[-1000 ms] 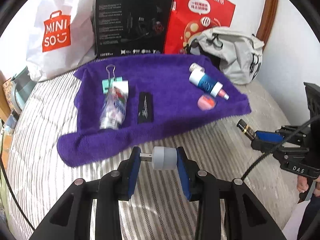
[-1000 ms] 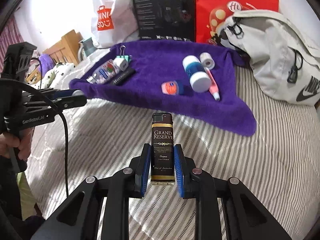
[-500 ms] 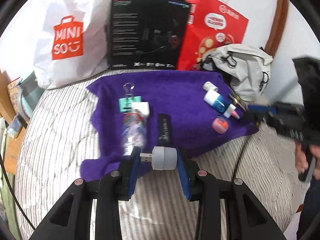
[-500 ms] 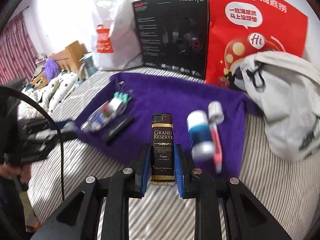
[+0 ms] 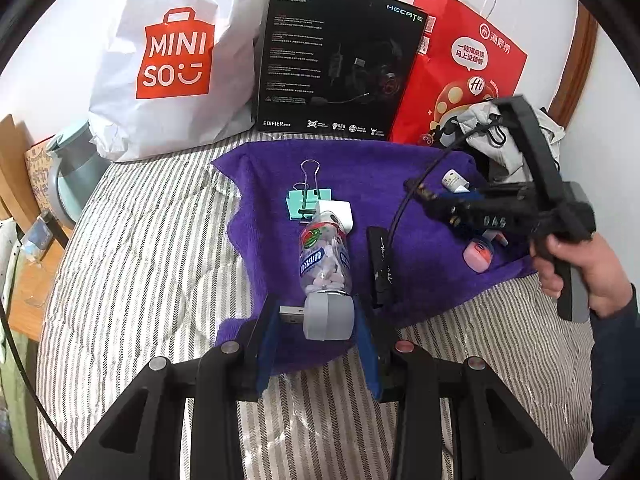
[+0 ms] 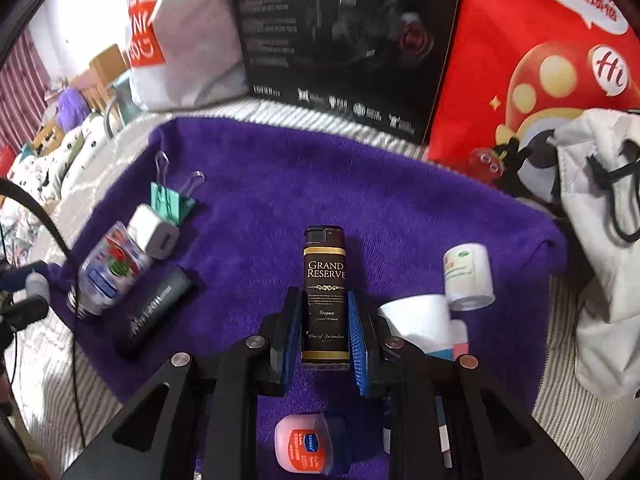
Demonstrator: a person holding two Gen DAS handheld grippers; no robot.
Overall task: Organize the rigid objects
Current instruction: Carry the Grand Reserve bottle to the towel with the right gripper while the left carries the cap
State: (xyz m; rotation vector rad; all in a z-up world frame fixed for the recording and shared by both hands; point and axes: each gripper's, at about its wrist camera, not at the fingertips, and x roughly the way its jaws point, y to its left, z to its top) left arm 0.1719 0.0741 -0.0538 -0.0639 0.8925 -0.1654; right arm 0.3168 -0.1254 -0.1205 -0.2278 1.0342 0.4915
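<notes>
- The left gripper (image 5: 316,322) is clamped on one grey USB plug adapter (image 5: 329,317), its metal plug pointing left, held over the near edge of the purple towel (image 5: 360,168).
- The right gripper (image 6: 325,330) is closed on one black lighter (image 6: 325,292) printed "Grand Reserve", held upright above the middle of the towel.
- The towel lies spread on a striped bed (image 5: 152,248).
- On its left part lie four things close together: one mint binder clip (image 5: 307,200), one white charger cube (image 5: 335,213) touching it, one clear bottle of pale tablets (image 5: 324,258) lying on its side, and one flat black tube (image 5: 381,266) just beside the bottle.
- On the right part, in the right wrist view, are one small white roll (image 6: 467,276), one white-capped tube (image 6: 420,320) partly hidden behind the gripper, and one pink Vaseline tin (image 6: 301,446) under the gripper; a pink stick beside the tube is too hidden to name.
- A person's hand (image 5: 588,268) holds the right gripper's handle over the towel's right edge.
- Behind the towel stand one white Miniso bag (image 5: 172,56), one black headset box (image 5: 340,60) and one red paper bag (image 5: 468,68); one pale grey backpack (image 6: 600,216) lies to the right.
</notes>
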